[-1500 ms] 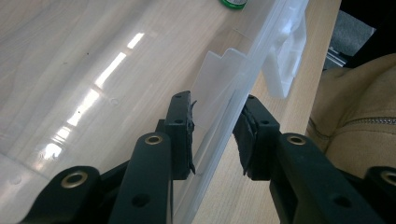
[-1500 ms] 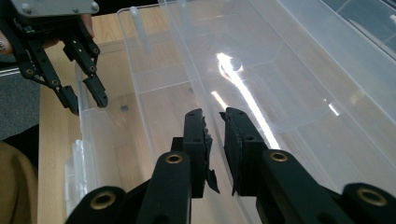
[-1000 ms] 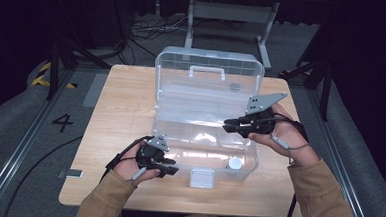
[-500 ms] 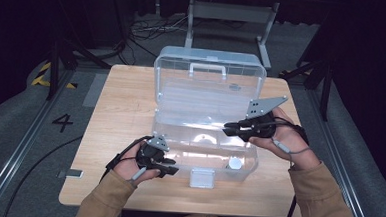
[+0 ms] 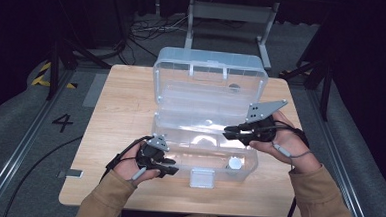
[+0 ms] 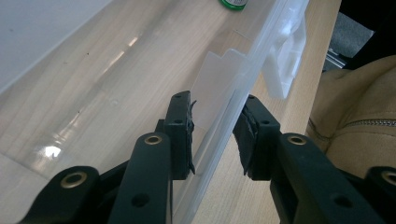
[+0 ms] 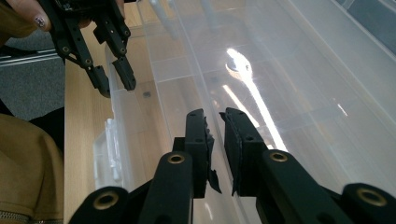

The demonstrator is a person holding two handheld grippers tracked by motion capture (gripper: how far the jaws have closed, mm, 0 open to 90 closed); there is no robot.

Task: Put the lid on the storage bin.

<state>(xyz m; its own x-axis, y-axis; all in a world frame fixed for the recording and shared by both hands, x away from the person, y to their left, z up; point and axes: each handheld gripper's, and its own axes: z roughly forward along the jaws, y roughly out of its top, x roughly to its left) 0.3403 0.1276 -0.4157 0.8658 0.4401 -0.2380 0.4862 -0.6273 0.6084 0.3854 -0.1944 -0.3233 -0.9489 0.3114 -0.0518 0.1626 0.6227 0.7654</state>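
Note:
A clear plastic box (image 5: 178,155) stands on the wooden table (image 5: 126,100) with its lid (image 5: 210,69) raised at the back. My left gripper (image 5: 170,168) (image 6: 215,135) is at the box's front left corner. Its jaws straddle the front wall (image 6: 219,121), one inside and one outside, pressed on it. My right gripper (image 5: 232,134) (image 7: 216,149) reaches in over the right side, its jaws nearly together on the thin clear rim of an inner tray (image 7: 196,70). A small round item with a green body (image 6: 236,3) and pale top (image 5: 234,163) lies in the front right of the box.
The white latch (image 5: 202,178) (image 6: 285,65) hangs from the front wall between my hands. Bare tabletop lies to the left of the box. Past the table are a metal stand (image 5: 231,13), cables (image 5: 145,28) and a floor marking "4" (image 5: 62,122).
My right gripper has sunk slightly and edged leftward into the box. The left gripper and the box have stayed put.

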